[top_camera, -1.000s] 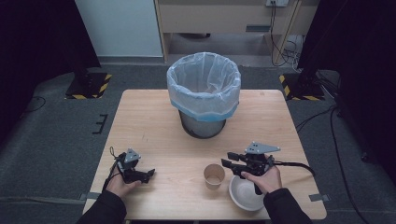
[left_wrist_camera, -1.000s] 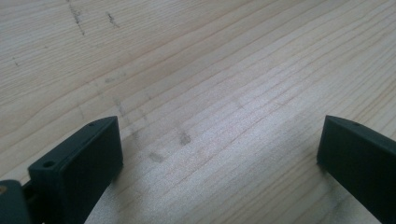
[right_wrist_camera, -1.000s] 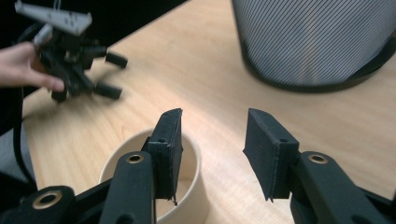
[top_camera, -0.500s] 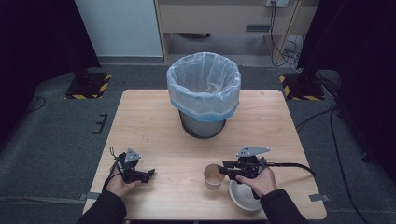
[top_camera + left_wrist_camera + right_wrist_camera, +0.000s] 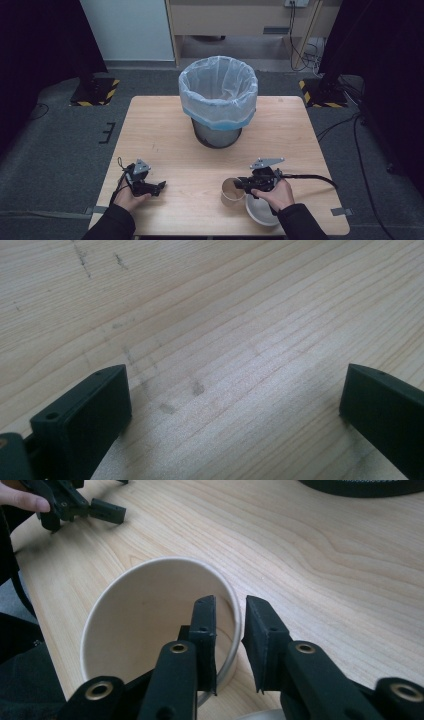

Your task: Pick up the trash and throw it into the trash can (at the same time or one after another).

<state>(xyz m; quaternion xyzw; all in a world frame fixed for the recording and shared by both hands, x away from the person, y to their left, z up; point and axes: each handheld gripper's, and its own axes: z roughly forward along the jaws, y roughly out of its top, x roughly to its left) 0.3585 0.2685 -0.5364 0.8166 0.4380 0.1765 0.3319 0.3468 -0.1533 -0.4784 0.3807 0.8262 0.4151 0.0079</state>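
A tan paper cup [image 5: 231,192] stands upright near the table's front edge, just left of a white bowl [image 5: 262,210]. My right gripper [image 5: 239,183] reaches over the cup from the right. In the right gripper view its jaws straddle the cup [image 5: 150,610] rim, one inside and one outside, with a narrow gap still showing around the wall [image 5: 230,602]. My left gripper [image 5: 159,187] lies low at the front left, jaws wide apart over bare wood [image 5: 235,390], holding nothing.
A bin with a white and blue liner [image 5: 218,95] stands at the middle back of the wooden table [image 5: 175,130]; its dark base [image 5: 360,485] is in the right gripper view. The left gripper [image 5: 114,496] also appears there, far off. The right gripper's cable trails to the right.
My right gripper has dropped and shifted left onto the cup, putting its jaws over the rim. The left gripper has stayed where it was.
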